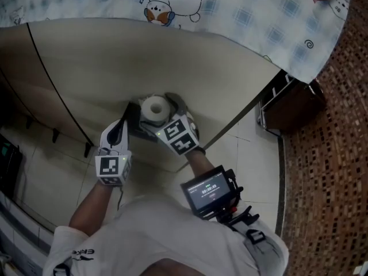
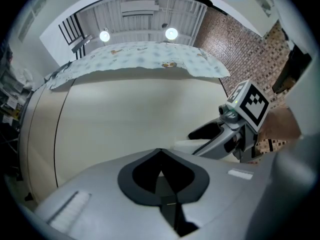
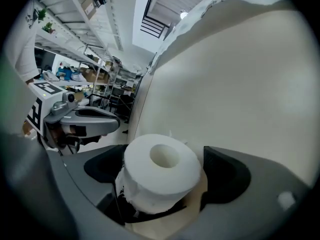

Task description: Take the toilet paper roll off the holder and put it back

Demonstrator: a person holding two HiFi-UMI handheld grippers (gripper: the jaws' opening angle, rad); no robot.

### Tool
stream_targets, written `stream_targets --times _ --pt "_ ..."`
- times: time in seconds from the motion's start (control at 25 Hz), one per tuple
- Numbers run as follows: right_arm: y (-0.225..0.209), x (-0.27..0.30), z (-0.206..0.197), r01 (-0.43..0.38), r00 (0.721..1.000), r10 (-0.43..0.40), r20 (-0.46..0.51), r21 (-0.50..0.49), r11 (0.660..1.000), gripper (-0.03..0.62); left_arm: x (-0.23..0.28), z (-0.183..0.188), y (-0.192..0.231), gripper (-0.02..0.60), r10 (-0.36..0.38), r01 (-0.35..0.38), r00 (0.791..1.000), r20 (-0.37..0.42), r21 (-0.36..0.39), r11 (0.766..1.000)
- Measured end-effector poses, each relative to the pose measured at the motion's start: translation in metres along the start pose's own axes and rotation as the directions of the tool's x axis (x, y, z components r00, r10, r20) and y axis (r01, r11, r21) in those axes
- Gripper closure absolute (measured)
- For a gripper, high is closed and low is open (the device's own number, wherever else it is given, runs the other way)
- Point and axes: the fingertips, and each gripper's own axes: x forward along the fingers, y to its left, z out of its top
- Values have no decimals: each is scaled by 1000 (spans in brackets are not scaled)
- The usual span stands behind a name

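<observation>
Toilet paper roll stood core-up on a dark holder, right against the beige panel. Right gripper had its jaws spread wide, one each side of the roll, with a gap showing on the panel side, so not clamped. Left gripper had its jaws closed together on nothing and was held off to the side, near the roll but apart from it.

Progress: the roll looked seated on the holder and free of any grip. Can't tell from this whether the lift-off was yet to come or the put-back was done.

Surroundings: a blue checked cloth with cartoon prints hung over the panel top. There were pale floor tiles, a brown mosaic floor at the right, storage shelves behind, and round ceiling lamps.
</observation>
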Motion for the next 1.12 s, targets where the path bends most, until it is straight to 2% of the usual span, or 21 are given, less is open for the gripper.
stream_targets --times 0.16,0.44,0.56,0.68,0.88,1.12 --pt "1 6 -8 19 999 -18 -36 15 1000 91 -1 -4 6 580 2 -2 1000 4 -3 1000" --pt "3 6 -7 34 999 -34 -20 23 999 115 -2 -3 5 580 -13 13 1000 -11 -14 1000" --pt "1 4 -5 51 999 -51 2 13 999 120 0 -5 4 580 -23 23 1000 -17 -12 1000" --pt "-3 -5 5 78 995 -80 63 33 996 122 3 -2 2 580 -32 32 999 -13 -11 999" --pt "-17 -33 19 114 971 -143 192 154 982 123 7 -1 -5 580 -57 57 998 3 -4 998" --pt "-37 -76 3 120 929 -235 286 367 922 123 9 7 -27 580 -97 97 995 18 14 995"
